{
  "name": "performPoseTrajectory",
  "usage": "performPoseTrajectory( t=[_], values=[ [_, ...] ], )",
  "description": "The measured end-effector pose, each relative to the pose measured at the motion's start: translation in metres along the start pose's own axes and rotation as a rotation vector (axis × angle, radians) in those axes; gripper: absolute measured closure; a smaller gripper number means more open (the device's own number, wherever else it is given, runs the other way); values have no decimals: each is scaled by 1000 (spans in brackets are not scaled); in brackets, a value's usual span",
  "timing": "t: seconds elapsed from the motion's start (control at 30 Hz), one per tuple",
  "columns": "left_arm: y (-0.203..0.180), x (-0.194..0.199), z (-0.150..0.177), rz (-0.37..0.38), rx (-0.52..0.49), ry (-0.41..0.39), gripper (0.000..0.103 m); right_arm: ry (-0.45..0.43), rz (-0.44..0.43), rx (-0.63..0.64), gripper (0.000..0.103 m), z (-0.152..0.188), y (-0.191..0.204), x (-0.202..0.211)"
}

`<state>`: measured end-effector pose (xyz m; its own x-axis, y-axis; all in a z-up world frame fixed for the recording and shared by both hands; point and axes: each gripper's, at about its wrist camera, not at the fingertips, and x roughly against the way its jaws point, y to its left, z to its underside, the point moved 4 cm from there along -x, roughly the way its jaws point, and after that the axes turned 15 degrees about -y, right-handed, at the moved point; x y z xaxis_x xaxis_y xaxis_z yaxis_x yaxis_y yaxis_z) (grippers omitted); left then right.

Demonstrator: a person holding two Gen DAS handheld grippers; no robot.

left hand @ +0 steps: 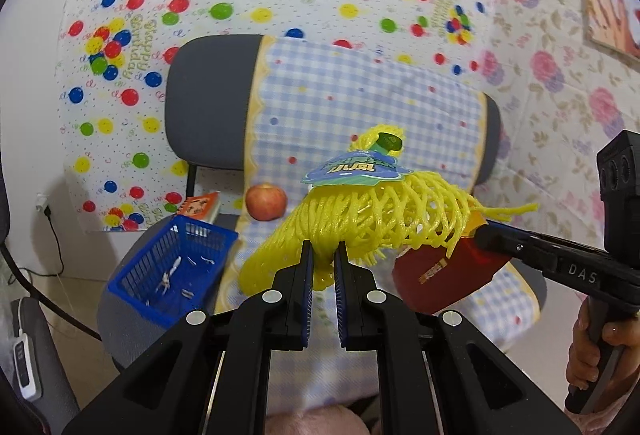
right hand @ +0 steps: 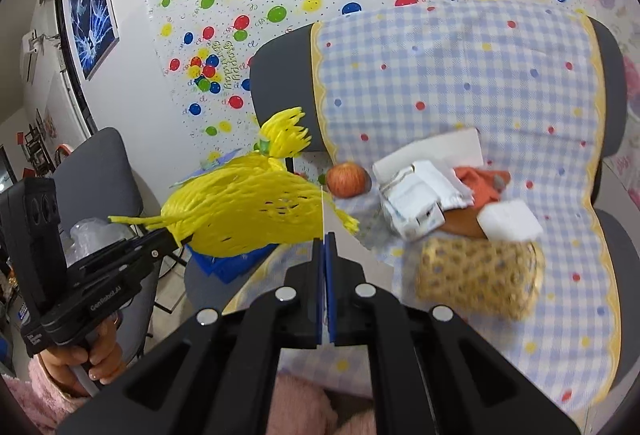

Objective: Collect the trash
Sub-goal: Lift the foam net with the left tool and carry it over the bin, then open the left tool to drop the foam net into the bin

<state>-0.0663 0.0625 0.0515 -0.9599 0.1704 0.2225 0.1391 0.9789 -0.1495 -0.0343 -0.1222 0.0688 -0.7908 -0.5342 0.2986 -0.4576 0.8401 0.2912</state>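
My left gripper (left hand: 324, 255) is shut on a yellow mesh net bag (left hand: 368, 211) with a paper label and a green clip, held up in the air. The right wrist view shows the same yellow net bag (right hand: 240, 211) hanging from the left gripper (right hand: 180, 235). My right gripper (right hand: 325, 241) is shut on a flat red packet, which appears there only as a thin pale edge. The left wrist view shows this red packet (left hand: 440, 275) pinched in the right gripper (left hand: 480, 239), just under the net. A blue basket (left hand: 172, 267) stands at the seat's left edge with a few scraps in it.
A grey chair with a blue checked cover (right hand: 460, 83) holds an apple (right hand: 347, 179), crumpled white boxes (right hand: 416, 203), an orange cloth (right hand: 480, 179), a white foam piece (right hand: 508, 221) and a gold mesh wrapper (right hand: 476, 275). A small orange book (left hand: 200, 207) lies behind the basket. A second grey chair (right hand: 100, 171) stands left.
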Motion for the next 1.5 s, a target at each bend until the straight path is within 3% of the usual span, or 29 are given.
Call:
performPoseTrajectory(
  t=[0.23, 0.33, 0.8, 0.97, 1.17, 1.5],
  values=[
    [-32, 31, 12, 66, -32, 20, 92, -39, 50, -19, 101, 21, -2, 60],
    [-53, 40, 20, 134, -42, 35, 92, -62, 89, -34, 101, 28, -8, 88],
    [-191, 53, 45, 492, -123, 67, 92, -173, 439, -88, 101, 66, -63, 235],
    [-244, 43, 85, 602, -160, 153, 92, -170, 551, -154, 101, 96, -87, 272],
    [-278, 30, 140, 655, -204, 264, 92, -135, 636, -238, 101, 138, -118, 292],
    [-307, 4, 206, 667, -237, 416, 92, -68, 670, -365, 101, 195, -162, 290]
  ],
)
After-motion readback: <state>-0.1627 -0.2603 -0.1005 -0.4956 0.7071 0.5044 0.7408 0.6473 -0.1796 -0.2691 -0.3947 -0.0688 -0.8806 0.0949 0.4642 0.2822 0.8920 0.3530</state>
